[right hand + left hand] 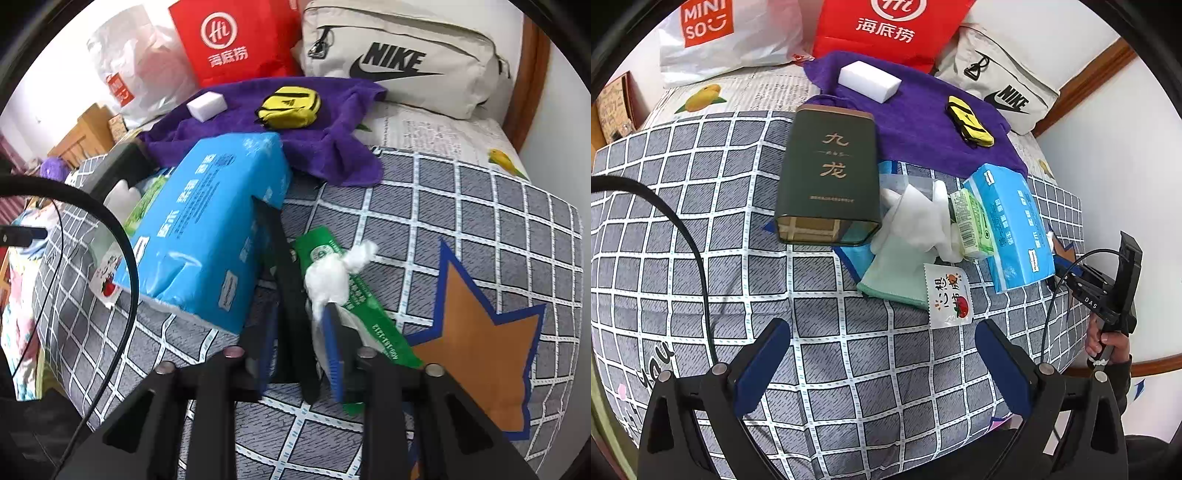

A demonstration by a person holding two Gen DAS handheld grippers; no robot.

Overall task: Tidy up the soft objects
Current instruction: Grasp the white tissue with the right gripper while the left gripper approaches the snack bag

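In the left wrist view my left gripper (882,354) stands wide open over bare checked bedsheet (701,240), nothing between its fingers. Beyond it lie a tomato-print sachet (947,295), a mint cloth (892,275), white cotton wadding (916,218), a small green tissue pack (971,221) and a blue tissue pack (1008,225). My right gripper (299,332) has its jaws a little apart beside the blue tissue pack (207,229). A green-labelled bag of cotton (328,277) lies against its right pad (332,350). A dark strip between the jaws is unclear.
A dark green tin (827,177) lies left of the pile. Behind it a purple towel (916,122) carries a white sponge (870,81) and a yellow pouch (969,120). Shopping bags (886,26) and a Nike bag (399,62) line the far edge. A hand (1100,339) holds the right gripper.
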